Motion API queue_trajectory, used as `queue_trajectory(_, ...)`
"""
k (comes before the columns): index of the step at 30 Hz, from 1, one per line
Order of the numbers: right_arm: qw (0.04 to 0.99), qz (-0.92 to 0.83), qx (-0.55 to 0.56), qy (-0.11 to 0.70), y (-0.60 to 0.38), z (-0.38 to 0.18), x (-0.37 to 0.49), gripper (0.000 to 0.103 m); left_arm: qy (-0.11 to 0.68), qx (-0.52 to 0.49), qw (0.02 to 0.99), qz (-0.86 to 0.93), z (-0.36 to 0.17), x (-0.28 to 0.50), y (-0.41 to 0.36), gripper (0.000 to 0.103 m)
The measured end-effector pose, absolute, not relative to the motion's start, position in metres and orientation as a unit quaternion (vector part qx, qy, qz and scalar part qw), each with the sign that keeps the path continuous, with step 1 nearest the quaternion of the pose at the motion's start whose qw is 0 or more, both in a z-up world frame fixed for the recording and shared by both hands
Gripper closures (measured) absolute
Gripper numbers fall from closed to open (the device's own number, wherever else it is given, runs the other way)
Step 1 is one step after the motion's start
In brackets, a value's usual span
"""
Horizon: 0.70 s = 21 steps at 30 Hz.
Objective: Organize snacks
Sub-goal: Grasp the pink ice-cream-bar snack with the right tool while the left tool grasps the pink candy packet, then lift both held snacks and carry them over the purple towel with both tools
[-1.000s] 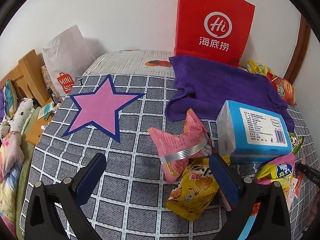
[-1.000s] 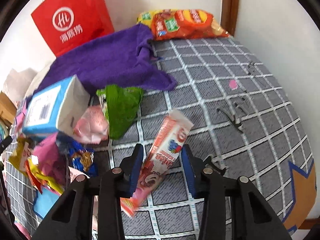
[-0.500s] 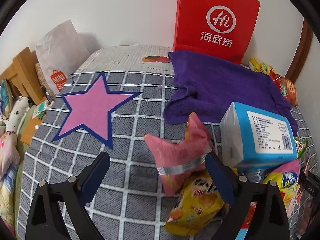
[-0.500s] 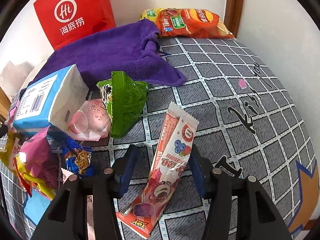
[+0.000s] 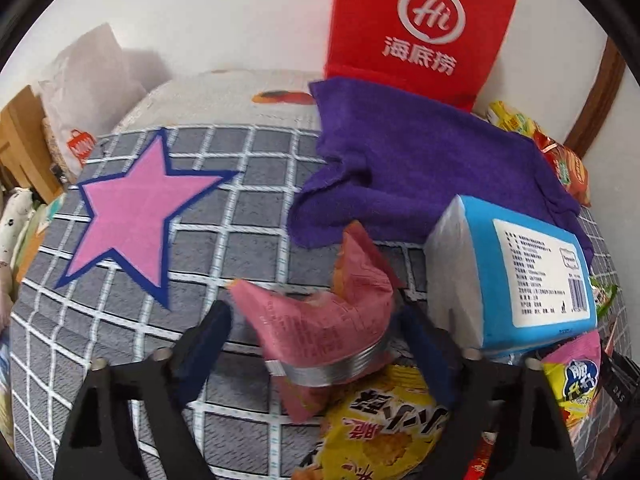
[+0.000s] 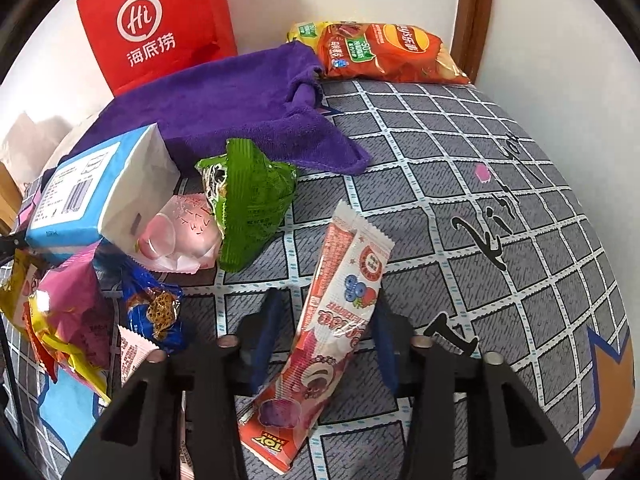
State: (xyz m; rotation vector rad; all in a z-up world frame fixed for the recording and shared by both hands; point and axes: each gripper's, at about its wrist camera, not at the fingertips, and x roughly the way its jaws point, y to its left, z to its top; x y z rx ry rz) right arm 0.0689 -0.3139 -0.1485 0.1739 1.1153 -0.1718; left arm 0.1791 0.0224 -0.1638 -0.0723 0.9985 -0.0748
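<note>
A crumpled pink snack packet (image 5: pixel 312 328) with a silver band lies on a yellow chips packet (image 5: pixel 380 428) at the edge of the snack pile. My left gripper (image 5: pixel 316 314) straddles it; its jaws are closing, with a slim gap still showing at the left pad. In the right wrist view a long red strawberry snack bar (image 6: pixel 344 304) lies on the checked bedspread (image 6: pixel 500 152). My right gripper (image 6: pixel 326 304) has the bar between its closing jaws. The right pad is at the bar's edge, and the left pad stands a little apart from it.
A blue tissue pack (image 5: pixel 520 272), a purple towel (image 5: pixel 420 160) and a red paper bag (image 5: pixel 420 28) stand behind the pile. A green packet (image 6: pixel 252 200) and a pink one (image 6: pixel 180 232) lie left of the bar. A chips bag (image 6: pixel 384 52) is by the far wall.
My left gripper came down and forward over the pink packet and its jaws narrowed around it. The right jaws widened, then narrowed, and the bar settled flat on the bedspread.
</note>
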Motion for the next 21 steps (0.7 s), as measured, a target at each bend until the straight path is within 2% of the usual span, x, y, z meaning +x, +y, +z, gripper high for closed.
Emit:
queue_trajectory(3, 0.841, -0.082, 0.095, 0.527, -0.319, -0.148, 0.069, 0.075, 0.481, -0.045, 0.875, -0.045, -0.166, 0.180, 0.021, 0.039)
queue_trajectory(7, 0.841, -0.082, 0.103, 0.525, -0.321, -0.148, 0.068, 0.078, 0.478, -0.049, 0.876, -0.049, -0.165, 0.180, 0.021, 0.049)
queue_trajectory(12, 0.842, -0.079, 0.119, 0.521, -0.323, -0.142, 0.067, 0.082, 0.473, -0.060, 0.877, -0.056, -0.157, 0.175, 0.028, 0.052)
queue_trajectory(21, 0.862, -0.083, 0.121, 0.485, -0.320, -0.099, 0.064, 0.082, 0.442, -0.060, 0.893, -0.060, -0.118, 0.157, 0.037, 0.052)
